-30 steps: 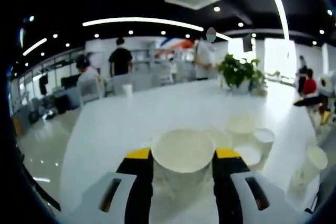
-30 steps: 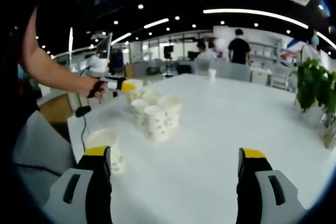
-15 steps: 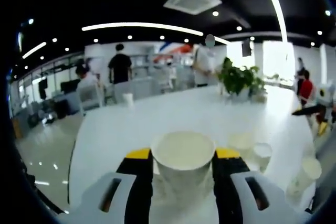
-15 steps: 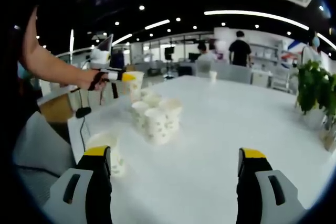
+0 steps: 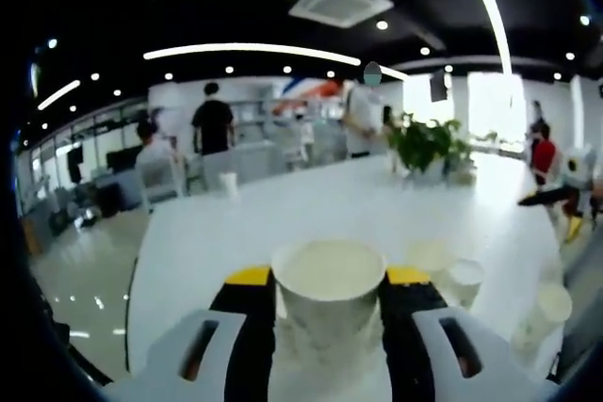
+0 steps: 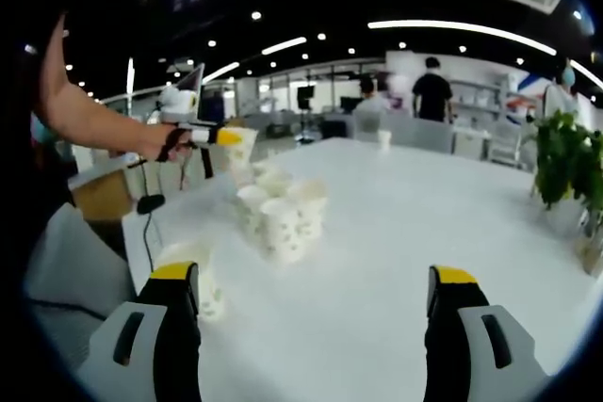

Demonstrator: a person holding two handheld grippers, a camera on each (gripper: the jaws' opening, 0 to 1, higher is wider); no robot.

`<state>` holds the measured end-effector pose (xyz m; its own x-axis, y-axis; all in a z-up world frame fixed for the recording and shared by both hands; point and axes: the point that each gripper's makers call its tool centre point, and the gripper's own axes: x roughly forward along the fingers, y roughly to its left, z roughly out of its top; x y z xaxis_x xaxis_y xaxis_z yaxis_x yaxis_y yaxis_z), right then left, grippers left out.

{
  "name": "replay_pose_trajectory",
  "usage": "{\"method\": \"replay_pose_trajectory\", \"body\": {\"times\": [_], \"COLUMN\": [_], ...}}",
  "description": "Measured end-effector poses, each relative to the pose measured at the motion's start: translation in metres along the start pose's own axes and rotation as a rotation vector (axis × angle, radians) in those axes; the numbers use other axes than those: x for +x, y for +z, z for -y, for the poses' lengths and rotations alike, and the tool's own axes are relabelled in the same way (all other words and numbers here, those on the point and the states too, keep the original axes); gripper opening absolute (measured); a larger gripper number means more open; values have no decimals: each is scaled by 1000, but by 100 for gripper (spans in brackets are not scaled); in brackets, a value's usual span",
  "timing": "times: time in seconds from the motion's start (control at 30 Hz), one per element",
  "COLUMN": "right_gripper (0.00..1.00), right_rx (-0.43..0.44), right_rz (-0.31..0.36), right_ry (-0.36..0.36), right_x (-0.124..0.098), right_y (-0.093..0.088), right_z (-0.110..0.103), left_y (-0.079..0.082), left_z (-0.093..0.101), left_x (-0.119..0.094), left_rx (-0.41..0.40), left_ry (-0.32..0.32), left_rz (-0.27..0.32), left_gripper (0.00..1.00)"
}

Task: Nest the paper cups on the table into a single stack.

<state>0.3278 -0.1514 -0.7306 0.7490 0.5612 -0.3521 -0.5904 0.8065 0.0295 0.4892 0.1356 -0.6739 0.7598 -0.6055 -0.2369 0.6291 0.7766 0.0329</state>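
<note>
I am grasping a cup [image 5: 329, 291] in my left gripper [image 5: 328, 300], lifted above the cluster [image 6: 280, 214] of cups standing on the white worktop [image 6: 405, 233]. My right gripper [image 6: 316, 300] is hanging released, jaws wide apart, with a lone cup [image 6: 196, 272] at its 9 o'clock.

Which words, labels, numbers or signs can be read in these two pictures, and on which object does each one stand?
No text can be read in either view.
Paper cups: a small greenish print on the sides, too blurred to tell whether it holds letters.
Cup in the left claw: no lettering can be made out.
Far wall: red and blue shapes, too blurred to read.
Right claw: yellow tips, no markings.
</note>
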Motion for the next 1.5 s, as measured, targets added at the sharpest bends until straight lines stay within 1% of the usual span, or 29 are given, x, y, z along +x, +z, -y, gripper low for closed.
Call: {"method": "replay_pose_trajectory", "body": {"times": [0.07, 0.17, 0.6, 0.73, 0.87, 1.17, 1.33, 1.4, 1.5], "right_gripper": [100, 100, 100, 100, 100, 100, 100, 99, 100], "right_rx": [-26, -17, -22, -21, -20, -11, -16, -14, -18], "right_rz": [-13, -11, -1, -2, -2, 9, 2, -18, -19], "right_ry": [0, 10, 17, 23, 27, 29, 33, 34, 40], "right_x": [0, 0, 1, 1, 0, -3, -4, -5, -5], "right_y": [-2, -2, 4, 5, 4, 6, 4, 0, 0], "right_z": [1, -1, -1, -1, -1, -2, -3, -4, -6], "left_y": [3, 8, 17, 18, 20, 27, 33, 35, 39], "left_z": [2, 7, 29, 39, 42, 62, 75, 79, 86], "left_x": [0, 0, -3, -3, -3, -5, -6, -6, -7], "left_rx": [7, 7, 22, 30, 28, 28, 25, 24, 23], "left_ry": [-3, -14, -54, -76, -89, -119, -137, -144, -153], "left_rz": [9, 22, 42, 40, 46, 62, 78, 84, 92], "left_gripper": [41, 40, 40, 40, 40, 40, 40, 40, 39]}}
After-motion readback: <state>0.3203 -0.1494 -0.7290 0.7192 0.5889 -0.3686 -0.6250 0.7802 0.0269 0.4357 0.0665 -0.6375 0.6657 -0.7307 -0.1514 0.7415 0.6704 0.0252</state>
